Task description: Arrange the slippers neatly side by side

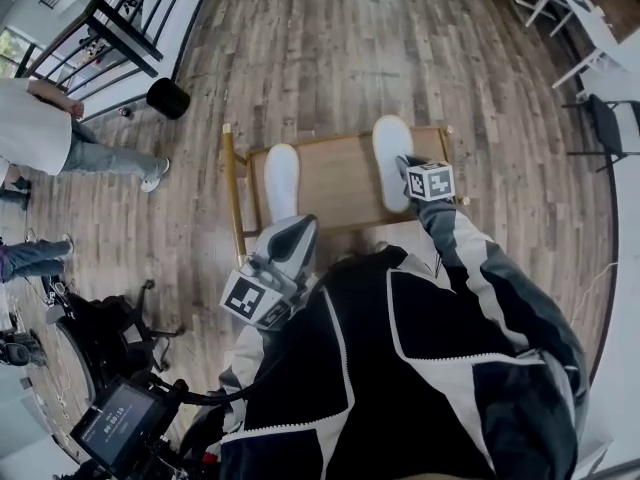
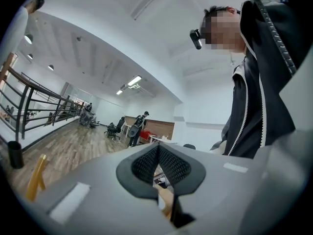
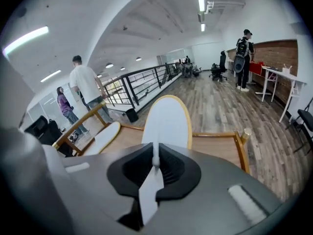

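Note:
Two white slippers lie soles up on a low wooden table (image 1: 335, 180) with a raised rim. The left slipper (image 1: 281, 180) rests flat near the table's left side. My right gripper (image 1: 412, 186) is shut on the heel edge of the right slipper (image 1: 392, 158). In the right gripper view that slipper (image 3: 167, 121) rises in front of the jaws (image 3: 155, 161), with a strip of its white edge pinched between them, and the other slipper (image 3: 100, 138) lies to the left. My left gripper (image 1: 287, 240) hovers near the table's front edge, shut and empty (image 2: 159, 153).
A black bin (image 1: 168, 98) and a metal railing (image 1: 110, 28) stand at the far left, with a person (image 1: 40, 133) beside them. White desks and a chair (image 1: 590, 38) stand at the far right. A screen on a rig (image 1: 115, 423) sits at the lower left.

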`<action>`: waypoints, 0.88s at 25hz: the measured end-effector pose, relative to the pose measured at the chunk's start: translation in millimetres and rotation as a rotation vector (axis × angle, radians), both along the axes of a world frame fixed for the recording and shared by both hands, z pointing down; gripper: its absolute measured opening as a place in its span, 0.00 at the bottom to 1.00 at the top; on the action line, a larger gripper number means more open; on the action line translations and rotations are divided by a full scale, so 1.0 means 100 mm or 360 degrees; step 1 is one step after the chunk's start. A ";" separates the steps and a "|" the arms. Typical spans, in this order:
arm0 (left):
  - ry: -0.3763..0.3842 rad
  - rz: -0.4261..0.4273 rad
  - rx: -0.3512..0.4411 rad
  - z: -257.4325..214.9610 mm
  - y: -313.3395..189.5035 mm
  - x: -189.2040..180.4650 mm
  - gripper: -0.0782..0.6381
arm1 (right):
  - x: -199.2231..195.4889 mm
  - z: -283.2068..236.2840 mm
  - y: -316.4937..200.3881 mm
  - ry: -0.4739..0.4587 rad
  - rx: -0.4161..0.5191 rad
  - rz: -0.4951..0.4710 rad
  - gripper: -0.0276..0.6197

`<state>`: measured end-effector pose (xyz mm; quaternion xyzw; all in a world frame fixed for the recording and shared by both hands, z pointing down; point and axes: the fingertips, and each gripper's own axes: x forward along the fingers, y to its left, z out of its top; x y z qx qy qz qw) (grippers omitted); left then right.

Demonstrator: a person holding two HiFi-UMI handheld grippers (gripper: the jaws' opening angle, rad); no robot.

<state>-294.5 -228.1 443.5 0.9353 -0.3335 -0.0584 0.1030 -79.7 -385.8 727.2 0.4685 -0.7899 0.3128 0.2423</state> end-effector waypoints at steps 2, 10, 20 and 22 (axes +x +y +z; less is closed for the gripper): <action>0.0006 0.0022 0.0013 -0.02 0.02 0.05 0.14 | -0.19 -0.36 0.13 -0.0089 0.0133 -0.0073 0.08; 0.0010 0.0119 -0.0012 0.01 0.08 0.20 0.14 | -0.73 -1.83 0.84 -0.0260 0.0629 -0.0370 0.08; 0.0010 0.0117 -0.0008 0.01 0.04 0.21 0.14 | -0.89 -2.69 1.47 -0.0443 0.0894 -0.0379 0.09; 0.0003 0.0116 -0.0004 0.00 0.04 0.21 0.14 | -0.85 -2.77 1.52 -0.0432 0.0925 -0.0369 0.09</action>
